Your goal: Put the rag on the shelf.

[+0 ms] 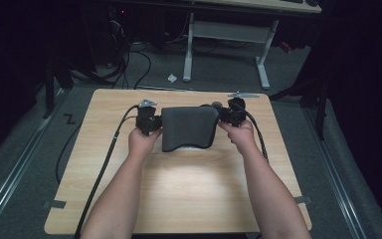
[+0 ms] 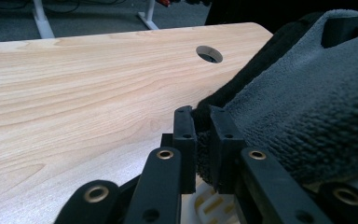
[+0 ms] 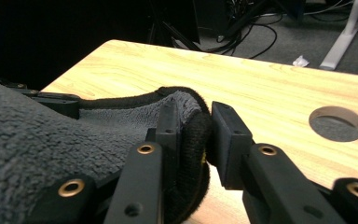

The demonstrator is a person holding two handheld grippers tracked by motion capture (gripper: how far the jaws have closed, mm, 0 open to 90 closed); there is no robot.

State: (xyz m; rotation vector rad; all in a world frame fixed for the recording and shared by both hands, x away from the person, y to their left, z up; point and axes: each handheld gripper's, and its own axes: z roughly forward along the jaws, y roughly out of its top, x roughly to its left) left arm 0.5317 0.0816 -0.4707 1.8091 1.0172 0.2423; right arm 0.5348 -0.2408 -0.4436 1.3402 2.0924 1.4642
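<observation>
A grey towel (image 1: 188, 128) lies on the light wooden table (image 1: 189, 194).

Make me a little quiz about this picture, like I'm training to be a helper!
1. True or false: the left hand-held gripper is shut on the edge of the grey towel.
2. What is cut into the wooden table? A: a round hole. B: a square slot. C: a drawer.
3. Fill in: the right hand-held gripper has the ___ between its jaws.
Key: 1 true; 2 A; 3 towel.
</observation>
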